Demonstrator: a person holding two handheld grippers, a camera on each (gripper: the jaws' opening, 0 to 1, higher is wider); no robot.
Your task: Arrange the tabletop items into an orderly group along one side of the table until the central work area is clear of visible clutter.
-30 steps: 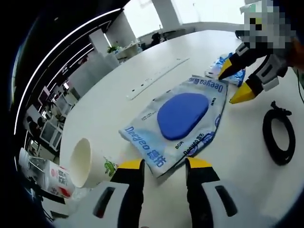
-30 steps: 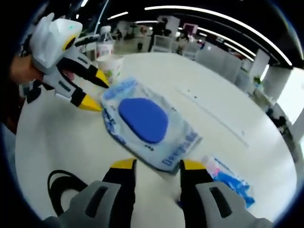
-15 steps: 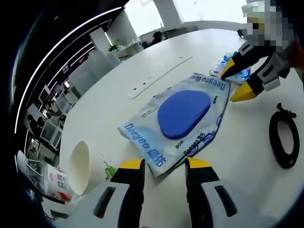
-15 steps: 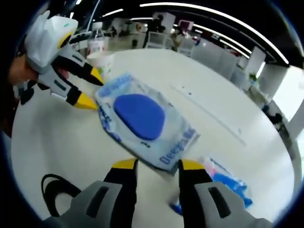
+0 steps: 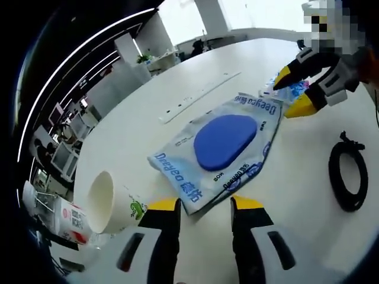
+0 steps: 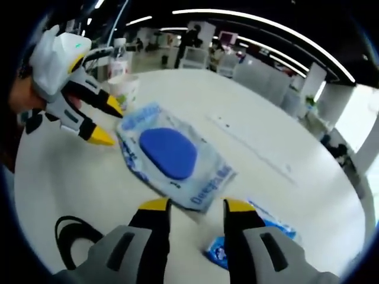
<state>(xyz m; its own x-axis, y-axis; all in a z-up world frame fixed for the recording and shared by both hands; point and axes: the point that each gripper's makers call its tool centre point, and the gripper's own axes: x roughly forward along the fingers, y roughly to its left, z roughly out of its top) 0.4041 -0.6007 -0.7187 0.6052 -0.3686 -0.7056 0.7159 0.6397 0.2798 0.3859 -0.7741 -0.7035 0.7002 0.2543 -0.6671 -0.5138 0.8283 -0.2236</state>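
Note:
A pale blue wet-wipe pack (image 5: 224, 151) (image 6: 172, 157) with a dark blue oval lid lies flat on the white round table (image 5: 177, 77) (image 6: 249, 106). My left gripper (image 5: 198, 205) (image 6: 105, 123) stands open just short of one end of the pack. My right gripper (image 6: 190, 205) (image 5: 291, 91) is open at the other end. A small blue packet (image 6: 243, 245) (image 5: 293, 90) lies by the right gripper's fingers. A paper cup (image 5: 112, 202) (image 6: 126, 89) stands beside the left gripper. A coiled black cable (image 5: 346, 177) (image 6: 70, 239) rests on the table.
A plastic water bottle (image 5: 62, 222) (image 6: 118, 56) sits behind the cup near the table's edge. A long flush cable-slot lid (image 5: 195, 97) (image 6: 254, 148) runs along the table's middle. Office desks and chairs lie beyond the table.
The right gripper has drawn back from the pack, bringing more of the small blue packet into its view. The left gripper has hardly moved. Both stay open.

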